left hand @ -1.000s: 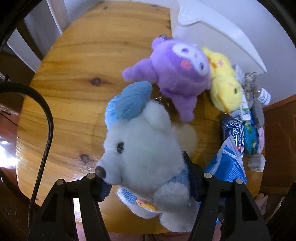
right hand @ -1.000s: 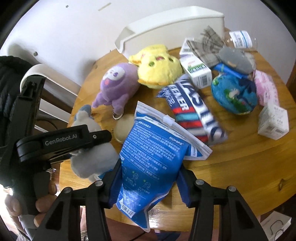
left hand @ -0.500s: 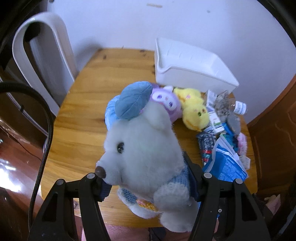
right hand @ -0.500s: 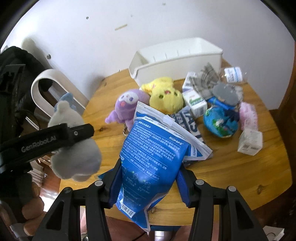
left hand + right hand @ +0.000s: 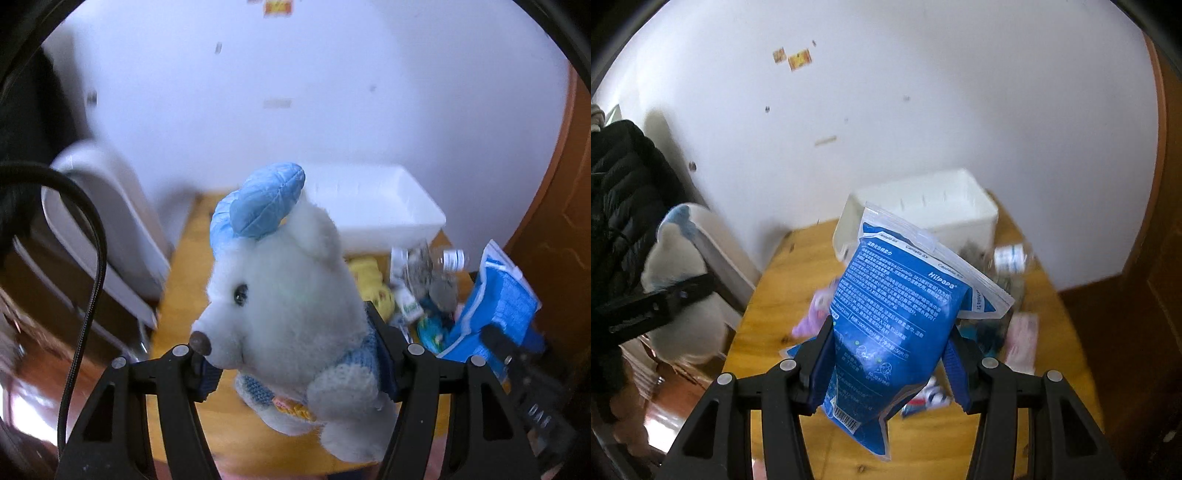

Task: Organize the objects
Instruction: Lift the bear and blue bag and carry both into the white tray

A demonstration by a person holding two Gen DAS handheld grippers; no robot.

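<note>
above the wooden table (image 5: 184, 266): both my grippers loaded, held clear of the surface.

left gripper (image 5: 295, 354): jaws closed on white plush bear (image 5: 291, 302) w/ blue cap, gripped at body, snout over the left finger. right gripper (image 5: 888, 354): jaws closed on blue pouch (image 5: 894, 321), lower half pinched, barcode end hanging below the fingers, zip top tilted toward white bin (image 5: 938, 214). bin sits at table's far edge by the wall. misc. items lie on the table near the bin: yellow plush (image 5: 369, 280), purple plush (image 5: 816, 310), small cartons, pink pack. frames blurred; finer detail n/a.
</note>
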